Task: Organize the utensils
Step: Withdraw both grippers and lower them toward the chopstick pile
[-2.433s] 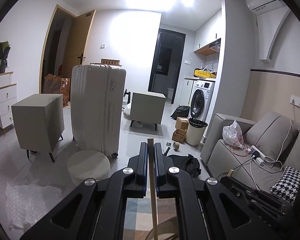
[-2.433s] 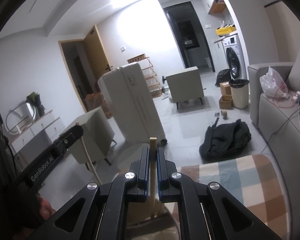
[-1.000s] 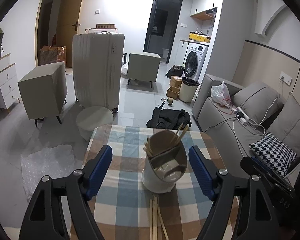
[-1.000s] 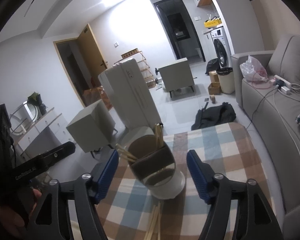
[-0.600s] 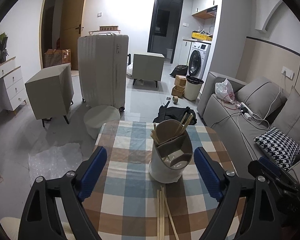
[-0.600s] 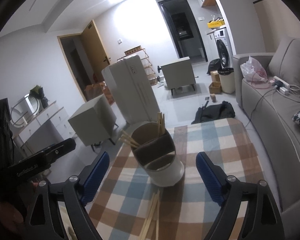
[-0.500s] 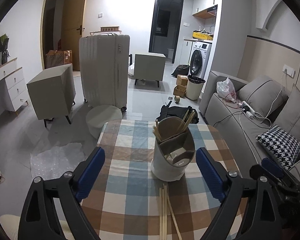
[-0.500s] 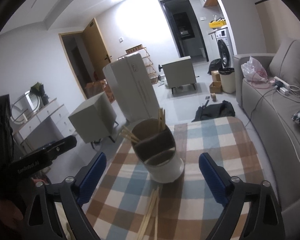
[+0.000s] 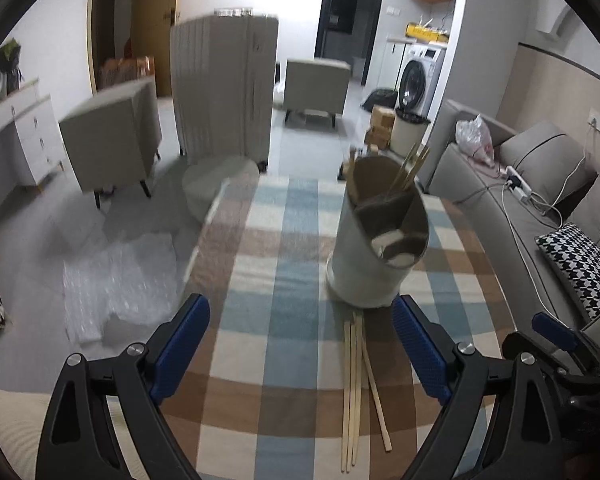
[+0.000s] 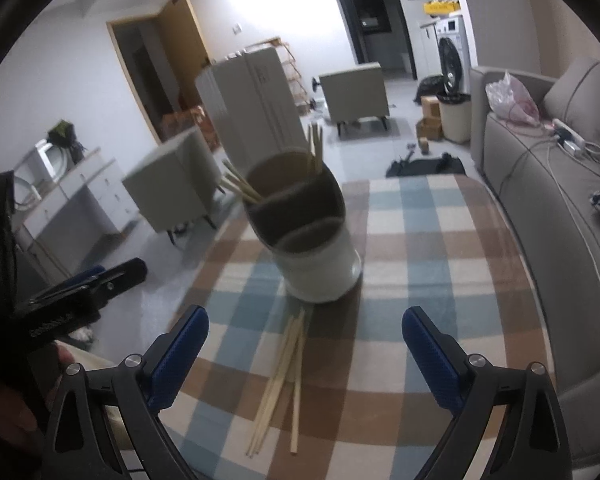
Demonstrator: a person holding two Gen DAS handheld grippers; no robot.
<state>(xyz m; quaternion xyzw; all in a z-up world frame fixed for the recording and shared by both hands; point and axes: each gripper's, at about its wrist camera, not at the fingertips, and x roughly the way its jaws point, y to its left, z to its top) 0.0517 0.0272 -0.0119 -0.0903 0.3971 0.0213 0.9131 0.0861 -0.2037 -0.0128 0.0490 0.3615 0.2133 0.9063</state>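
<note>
Two handheld grippers hang over a table (image 9: 300, 408) spread with a blue, brown and cream checked cloth, each with its blue-padded fingers (image 9: 182, 340) spread wide and nothing between them. The left gripper (image 9: 300, 350) has just been opening its jaws; so has the right gripper (image 10: 306, 354), though its jaws have barely widened of late. Near the middle of the cloth stands a white utensil holder (image 9: 374, 248) with a brown divided insert; several wooden chopsticks (image 9: 410, 170) stick up from its far compartment, some leaning toward the left gripper's side and others upright. The nearer compartments appear empty of sticks. On the cloth just in front of the holder lies a loose bundle of chopsticks (image 9: 356, 384), their far ends touching or almost touching its base, their near ends fanned toward the cameras. In the right wrist view these loose chopsticks (image 10: 284, 380) lie between the open fingers (image 10: 430, 360) but below them, untouched. Beyond the table are a pale suitcase (image 9: 224, 88), grey bedside cabinets (image 9: 112, 132), a grey sofa (image 9: 540, 200) and a washing machine (image 9: 418, 76).
</note>
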